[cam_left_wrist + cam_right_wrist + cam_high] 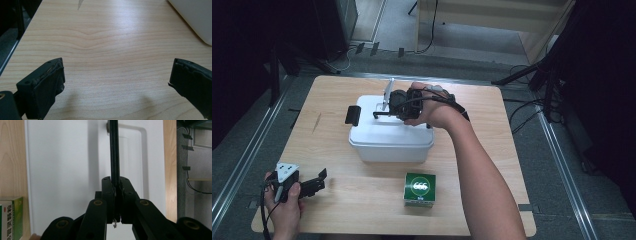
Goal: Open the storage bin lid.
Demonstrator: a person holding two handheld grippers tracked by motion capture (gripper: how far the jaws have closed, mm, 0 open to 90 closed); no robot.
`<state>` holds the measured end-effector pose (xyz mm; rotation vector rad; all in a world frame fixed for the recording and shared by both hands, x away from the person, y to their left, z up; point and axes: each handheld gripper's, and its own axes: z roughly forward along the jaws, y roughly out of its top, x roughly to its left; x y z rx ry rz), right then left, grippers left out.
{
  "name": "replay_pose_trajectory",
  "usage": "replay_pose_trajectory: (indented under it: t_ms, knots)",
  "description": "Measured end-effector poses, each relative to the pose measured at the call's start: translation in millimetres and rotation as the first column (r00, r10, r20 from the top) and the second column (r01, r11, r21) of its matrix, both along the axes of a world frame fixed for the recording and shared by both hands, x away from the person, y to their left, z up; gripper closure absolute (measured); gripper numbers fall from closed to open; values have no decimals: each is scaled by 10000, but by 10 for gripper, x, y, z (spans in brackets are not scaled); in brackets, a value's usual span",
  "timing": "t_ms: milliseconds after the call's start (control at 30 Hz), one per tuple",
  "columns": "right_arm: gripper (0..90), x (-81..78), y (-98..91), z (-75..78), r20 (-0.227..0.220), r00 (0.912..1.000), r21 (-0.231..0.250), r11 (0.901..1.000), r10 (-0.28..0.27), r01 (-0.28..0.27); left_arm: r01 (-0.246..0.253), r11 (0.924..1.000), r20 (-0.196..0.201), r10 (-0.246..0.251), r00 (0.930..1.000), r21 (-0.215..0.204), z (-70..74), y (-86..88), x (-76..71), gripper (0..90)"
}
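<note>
Right gripper view: right claw (pixel 117 195) clamps what looks like the white box's (pixel 67 170) black handle (pixel 114 152); left claw (pixel 116 82) gapes, holding nothing.

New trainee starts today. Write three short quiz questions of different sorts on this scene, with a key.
1. True or false: the right hand-held gripper is shut on the black handle of the white box.
2. Which stands nearest the table's front edge? A the white box; B the green carton; C the box's side latch.
3. Fill in: the left hand-held gripper has its jaws ____ over bare wood.

Key: 1 true; 2 B; 3 open.
</note>
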<state>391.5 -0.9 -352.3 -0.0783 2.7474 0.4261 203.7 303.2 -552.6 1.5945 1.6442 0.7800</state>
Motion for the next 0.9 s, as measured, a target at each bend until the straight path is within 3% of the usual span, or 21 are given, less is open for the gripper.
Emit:
replay_pose_trajectory:
  t_ms: [67, 100, 367, 433, 533, 667, 900]
  knots:
    - [852, 8, -8, 20, -69, 9999, 91, 9999, 135, -135, -11, 10000, 18, 11, 10000, 0, 0, 4, 1, 4]
    - [853, -7, -18, 35, -159, 9999, 153, 9999, -61, 64, -6, 10000, -15, 6, 10000, -36, 1, 9, 0, 4]
    - [854, -19, -105, 233, -74, 9996, 752, 9968, 270, -263, -2, 10000, -9, 2, 10000, -54, 1, 11, 1, 4]
    - [854, -35, -123, 287, 25, 9989, 831, 9954, 471, -472, 1, 10000, -8, -1, 10000, -39, 1, 11, 1, 4]
    - [855, -78, -165, 372, 191, 9994, 838, 9960, 287, -302, 0, 10000, -9, 0, 10000, -33, 1, 10, 1, 4]
    - [855, -89, -224, 445, 347, 9985, 868, 9952, 427, -456, 4, 10000, -34, -4, 10000, -24, 2, 10, -1, 4]
    - [854, -121, -538, 569, 643, 9979, 899, 9959, 12, -69, -6, 10000, -3, 6, 10000, -19, 2, 8, -2, 4]
